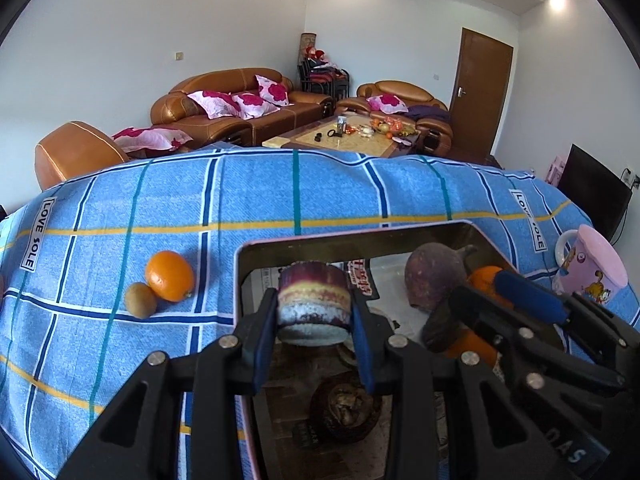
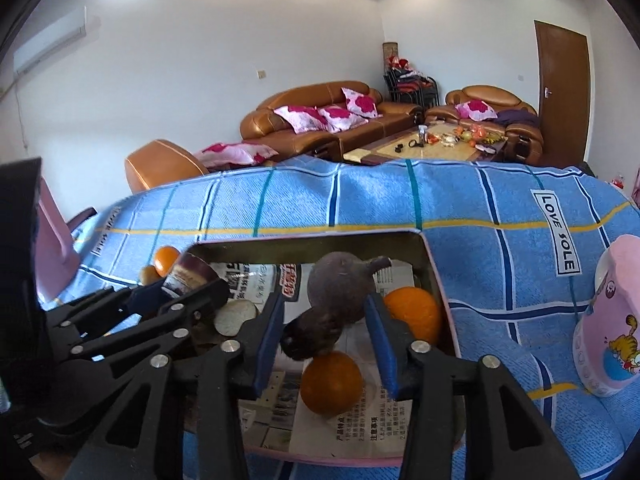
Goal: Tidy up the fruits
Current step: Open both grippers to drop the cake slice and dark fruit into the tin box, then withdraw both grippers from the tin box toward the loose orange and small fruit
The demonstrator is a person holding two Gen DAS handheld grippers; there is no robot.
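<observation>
A pink-rimmed metal tray (image 1: 360, 233) lined with newspaper sits on the blue checked cloth. My left gripper (image 1: 314, 298) hangs over it, shut on a short round chunk (image 1: 312, 280) banded purple, yellow and whitish. In the right wrist view, my right gripper (image 2: 325, 300) stands open around a dark purple fruit (image 2: 340, 280) with a stub end. That fruit rests on an orange (image 2: 332, 384) in the tray (image 2: 304, 238), with a gap at the left pad. A second orange (image 2: 412, 312) lies beside it. An orange (image 1: 170, 276) and a kiwi (image 1: 140, 300) lie on the cloth, left of the tray.
A pink cartoon mug (image 2: 612, 320) stands on the cloth right of the tray. A pink panel (image 2: 52, 232) rises at the left edge. A pale cut slice (image 2: 236, 316) and a dark round fruit (image 1: 344, 408) lie in the tray. Sofas and a coffee table stand beyond.
</observation>
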